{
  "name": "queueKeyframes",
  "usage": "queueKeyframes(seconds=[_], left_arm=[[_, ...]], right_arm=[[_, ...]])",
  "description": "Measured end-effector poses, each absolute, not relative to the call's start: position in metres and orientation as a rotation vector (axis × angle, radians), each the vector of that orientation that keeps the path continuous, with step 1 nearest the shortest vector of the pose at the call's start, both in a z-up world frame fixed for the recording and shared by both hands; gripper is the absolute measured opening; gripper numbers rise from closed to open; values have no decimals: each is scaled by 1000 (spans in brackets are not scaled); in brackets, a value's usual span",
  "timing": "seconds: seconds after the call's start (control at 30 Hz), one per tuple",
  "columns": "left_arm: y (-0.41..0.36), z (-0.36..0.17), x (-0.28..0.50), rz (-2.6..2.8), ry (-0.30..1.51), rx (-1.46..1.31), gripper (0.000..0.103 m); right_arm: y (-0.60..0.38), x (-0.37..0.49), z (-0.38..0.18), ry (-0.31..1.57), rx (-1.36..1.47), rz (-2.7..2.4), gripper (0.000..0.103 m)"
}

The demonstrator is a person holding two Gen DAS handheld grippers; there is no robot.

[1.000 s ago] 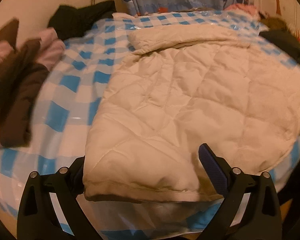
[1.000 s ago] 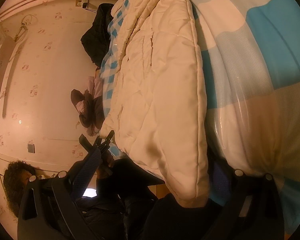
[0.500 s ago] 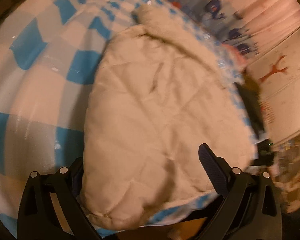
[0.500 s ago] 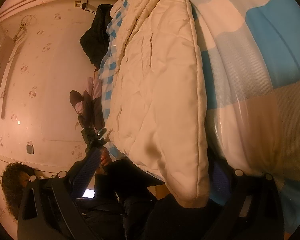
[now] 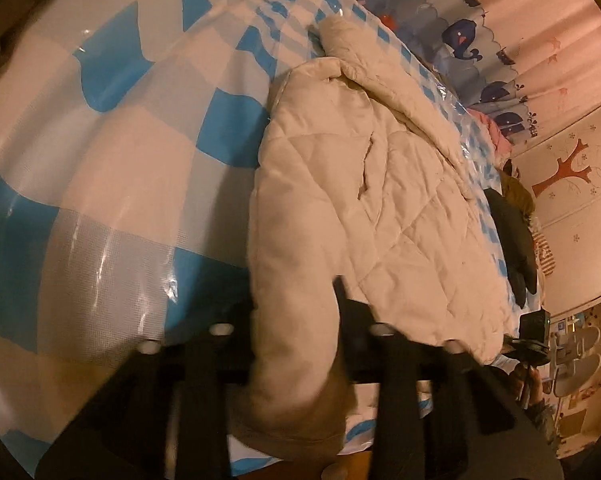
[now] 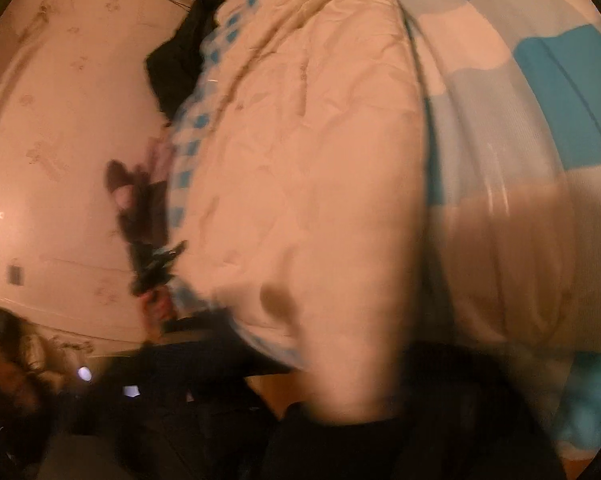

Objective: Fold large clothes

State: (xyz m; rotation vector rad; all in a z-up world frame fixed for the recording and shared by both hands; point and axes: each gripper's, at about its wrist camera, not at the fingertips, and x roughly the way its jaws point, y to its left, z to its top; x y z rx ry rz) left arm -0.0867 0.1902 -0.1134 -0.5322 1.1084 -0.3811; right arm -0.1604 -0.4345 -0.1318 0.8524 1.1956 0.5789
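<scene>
Clothing in dark heaps (image 5: 516,240) lies at three o'clock along the far edge of the blue-checked sheet (image 5: 112,168), below the whale curtain (image 5: 452,40), none of it crossing the cream quilted coat (image 5: 380,208). The left gripper (image 5: 296,332) is clenched on the coat's near corner at six o'clock. The coat's long axis runs toward one o'clock; the right gripper (image 6: 380,420) is too blurred to tell, the hem bulging over it.

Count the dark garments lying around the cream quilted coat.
2: one black garment beside the cream quilted coat near the tree-decal wall, another black garment against the opposite wall. More may be hidden.
</scene>
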Motion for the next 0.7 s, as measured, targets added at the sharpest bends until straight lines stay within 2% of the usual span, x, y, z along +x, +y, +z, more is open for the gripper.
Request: queueKeyframes(seconds=[0.2, 0.37, 0.47, 0.53, 0.57, 0.6, 0.67, 0.7], left_arm=[[183, -89, -104, -402, 1082, -537, 9], [161, -41, -149, -485, 1038, -512, 8], [149, -36, -180, -495, 1061, -460, 9], [143, -53, -191, -489, 1131, -407, 14], [148, -63, -194, -478, 1158, -404, 23], [151, -76, -194, -446, 1189, -411, 35], [158, -93, -189, -416, 1215, -441, 48], [161, -98, -186, -397, 1216, -457, 50]], right_arm=[[-445, -170, -105, 1052, 853, 608, 11], [-468, -189, -64, 962, 808, 669, 11], [-480, -204, -64, 993, 789, 713, 11], [-485, -211, -84, 1094, 770, 715, 17], [-491, -212, -98, 1134, 776, 701, 29], [-495, -213, -104, 1140, 793, 699, 47], [-510, -210, -115, 1121, 867, 704, 60], [-516, -208, -116, 1104, 896, 717, 61]])
